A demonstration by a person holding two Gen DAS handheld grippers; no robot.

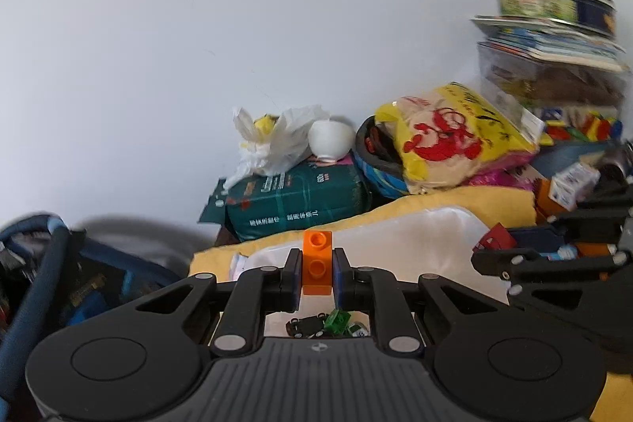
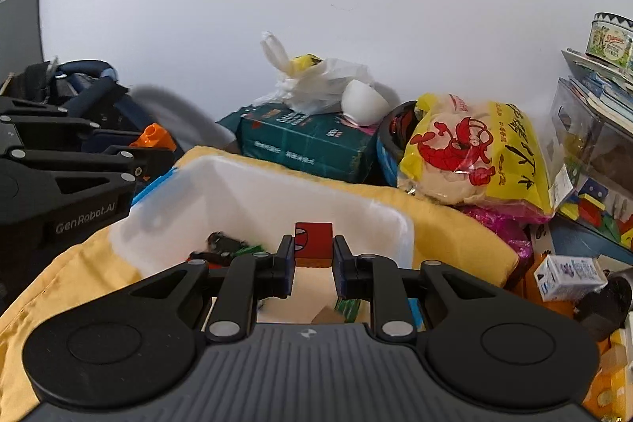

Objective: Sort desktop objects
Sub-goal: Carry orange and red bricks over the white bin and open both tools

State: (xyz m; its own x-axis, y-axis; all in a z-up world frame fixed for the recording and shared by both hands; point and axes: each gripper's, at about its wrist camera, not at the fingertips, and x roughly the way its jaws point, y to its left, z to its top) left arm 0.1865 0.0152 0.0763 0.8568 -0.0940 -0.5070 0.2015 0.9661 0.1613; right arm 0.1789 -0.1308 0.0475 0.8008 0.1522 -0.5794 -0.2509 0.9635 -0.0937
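My left gripper [image 1: 315, 263] is shut on an orange toy brick [image 1: 316, 262] with round studs, held upright above the white plastic bin [image 1: 415, 236]. My right gripper [image 2: 313, 250] is shut on a red block [image 2: 313, 244] with a white mark, held over the same white bin [image 2: 245, 192]. In the bin lie a black toy car [image 2: 221, 244] and green pieces [image 1: 336, 321]. The left gripper also shows at the left of the right wrist view with the orange brick [image 2: 152, 137]. The right gripper's arm [image 1: 554, 256] shows at the right of the left wrist view.
A yellow cloth [image 2: 455, 224] lies under the bin. Behind stand a green package [image 2: 308, 141], a white bowl [image 2: 362, 101], a plastic bag [image 2: 316, 82], a yellow snack bag [image 2: 474, 153] and a stack of boxes with a tin [image 2: 609, 38]. A blue bag [image 1: 47, 271] sits at left.
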